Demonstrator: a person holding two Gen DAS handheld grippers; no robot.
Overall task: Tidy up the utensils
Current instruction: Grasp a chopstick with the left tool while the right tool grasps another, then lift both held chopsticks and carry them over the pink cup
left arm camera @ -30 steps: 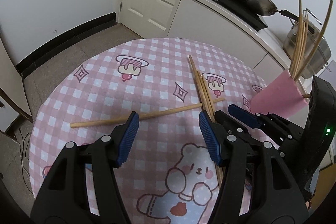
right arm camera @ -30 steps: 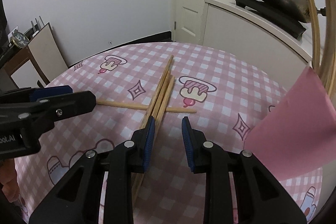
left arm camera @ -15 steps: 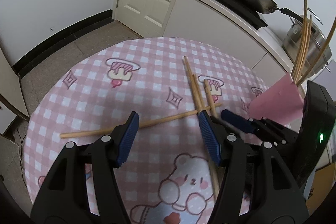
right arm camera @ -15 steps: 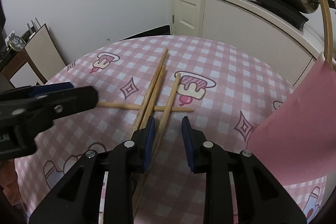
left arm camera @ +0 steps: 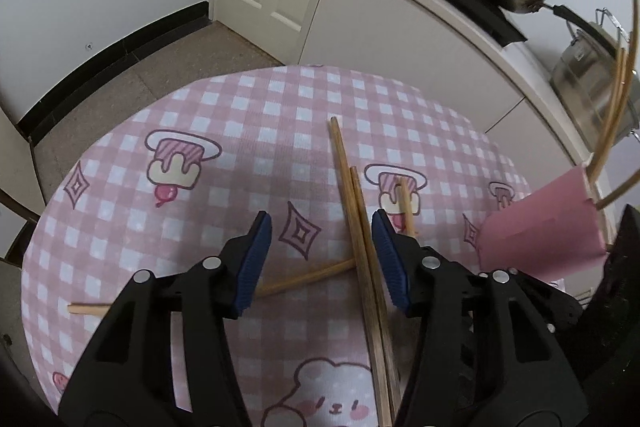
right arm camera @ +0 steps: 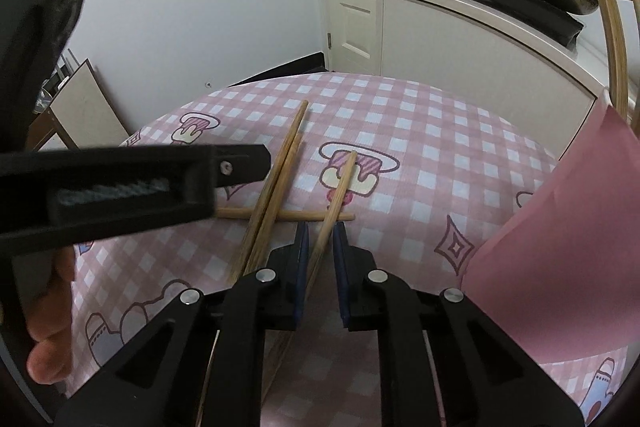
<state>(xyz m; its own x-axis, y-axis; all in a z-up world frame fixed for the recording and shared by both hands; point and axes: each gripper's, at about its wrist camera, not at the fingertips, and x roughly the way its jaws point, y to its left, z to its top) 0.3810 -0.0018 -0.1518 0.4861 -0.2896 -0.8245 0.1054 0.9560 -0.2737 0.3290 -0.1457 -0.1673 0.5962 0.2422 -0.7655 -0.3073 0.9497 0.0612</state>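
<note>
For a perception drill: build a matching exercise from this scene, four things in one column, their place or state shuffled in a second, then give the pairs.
Things
1. left gripper
2. right gripper
3. crosswise chopstick
4. pink holder

States
A. lies flat beneath the other chopsticks
B. jaws wide apart above the table
C. has chopsticks standing up out of it
D. jaws narrowed around a single chopstick

Pairs: 1-B, 2-D, 3-A, 4-C
</note>
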